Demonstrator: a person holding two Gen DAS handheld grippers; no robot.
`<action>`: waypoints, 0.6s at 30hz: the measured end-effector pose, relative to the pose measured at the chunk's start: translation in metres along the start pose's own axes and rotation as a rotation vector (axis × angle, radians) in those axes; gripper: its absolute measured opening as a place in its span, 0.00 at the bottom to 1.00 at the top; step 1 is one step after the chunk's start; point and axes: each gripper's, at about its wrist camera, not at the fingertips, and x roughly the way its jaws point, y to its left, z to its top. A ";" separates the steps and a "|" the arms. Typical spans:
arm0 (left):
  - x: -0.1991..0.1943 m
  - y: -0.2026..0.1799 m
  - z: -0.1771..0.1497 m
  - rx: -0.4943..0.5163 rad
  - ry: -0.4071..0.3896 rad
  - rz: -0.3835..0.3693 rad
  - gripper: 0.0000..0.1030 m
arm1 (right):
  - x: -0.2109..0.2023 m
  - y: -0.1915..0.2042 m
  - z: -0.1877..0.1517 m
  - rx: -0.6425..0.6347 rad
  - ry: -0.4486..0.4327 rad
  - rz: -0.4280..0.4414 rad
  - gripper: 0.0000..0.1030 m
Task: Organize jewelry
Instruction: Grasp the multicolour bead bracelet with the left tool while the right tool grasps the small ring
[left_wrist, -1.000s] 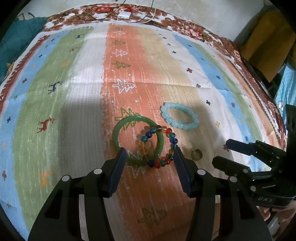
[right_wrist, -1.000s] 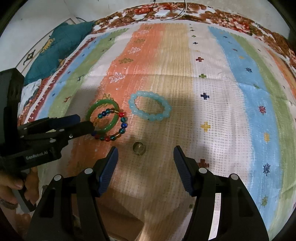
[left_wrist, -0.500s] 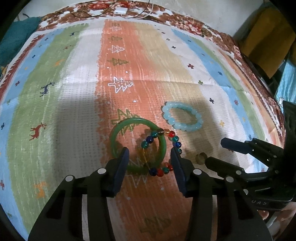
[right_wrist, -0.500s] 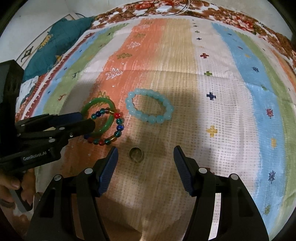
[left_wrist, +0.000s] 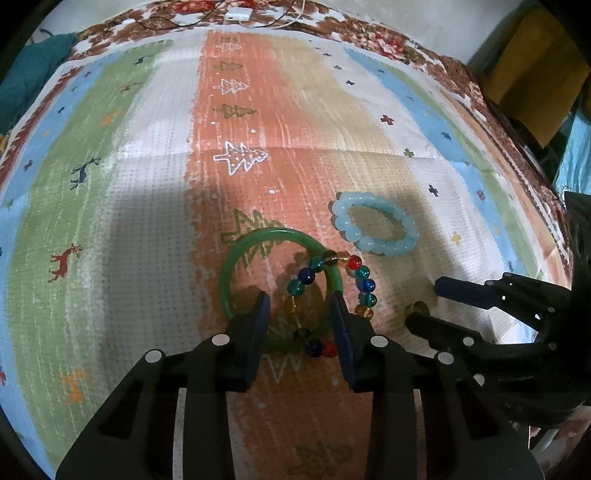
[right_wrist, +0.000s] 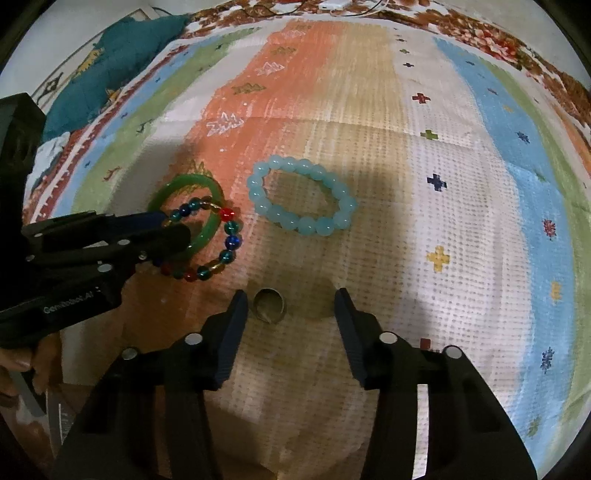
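Observation:
A green bangle (left_wrist: 236, 258) lies on the striped cloth (left_wrist: 147, 184) with a multicolour bead bracelet (left_wrist: 364, 284) overlapping its right side. My left gripper (left_wrist: 300, 306) is open, its jaws straddling the near part of both; it also shows in the right wrist view (right_wrist: 162, 225). A pale blue bead bracelet (left_wrist: 375, 227) lies to the right. A small metal ring (right_wrist: 269, 305) lies between the fingers of my open right gripper (right_wrist: 290, 301), close to the left finger. The bangle (right_wrist: 192, 184) and pale bracelet (right_wrist: 301, 197) show there too.
A white charger with cables (left_wrist: 238, 14) lies at the cloth's far edge. A teal cushion (right_wrist: 110, 70) sits beyond the left edge. A yellow-brown chair or box (left_wrist: 532, 70) stands off the right side. A hand (right_wrist: 22, 365) holds the left gripper.
My left gripper has moved forward over the bangle and beads, and its jaws have narrowed. My right gripper has moved forward so the metal ring now lies between its fingers.

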 end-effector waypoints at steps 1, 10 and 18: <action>0.000 0.000 0.000 0.000 0.002 0.001 0.24 | 0.000 -0.001 0.000 0.003 0.002 -0.005 0.40; -0.002 0.002 -0.002 0.009 0.006 0.009 0.09 | 0.000 -0.004 -0.002 -0.007 0.000 0.004 0.19; -0.016 -0.005 0.000 0.023 -0.025 -0.004 0.09 | -0.003 -0.002 -0.002 -0.021 0.001 -0.007 0.19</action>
